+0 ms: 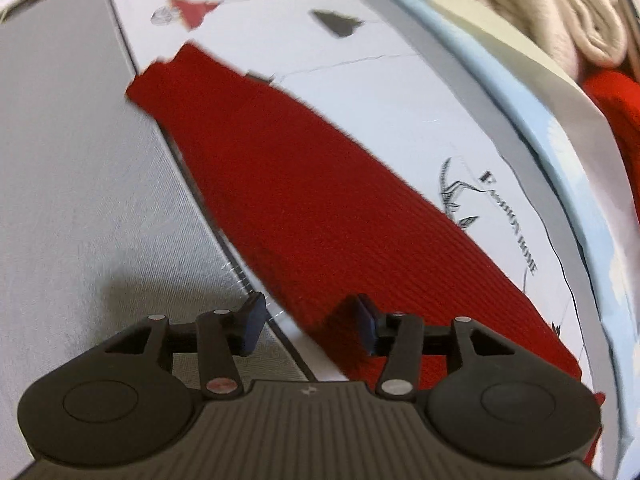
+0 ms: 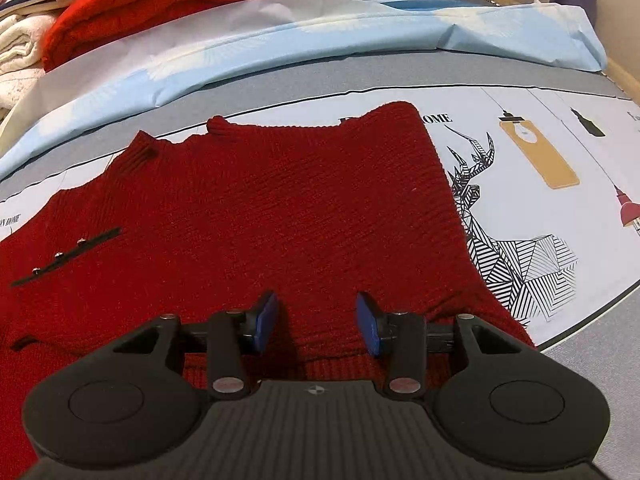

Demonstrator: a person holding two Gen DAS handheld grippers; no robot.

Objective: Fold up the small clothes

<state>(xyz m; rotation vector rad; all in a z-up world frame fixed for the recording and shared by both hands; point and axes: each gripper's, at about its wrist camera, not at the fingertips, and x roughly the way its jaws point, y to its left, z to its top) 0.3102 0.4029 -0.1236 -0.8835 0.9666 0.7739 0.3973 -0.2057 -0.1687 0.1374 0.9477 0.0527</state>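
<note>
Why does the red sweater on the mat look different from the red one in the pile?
The sweater on the mat lies spread out flat; the one in the pile is bunched up. The sweater on the mat lies alone on the printed mat; the piled one sits beside cream cloth. The flat one looks darker red. Both are red knits.

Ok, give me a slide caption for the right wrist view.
Right gripper open above a red knit sweater spread flat on a printed mat.
</note>
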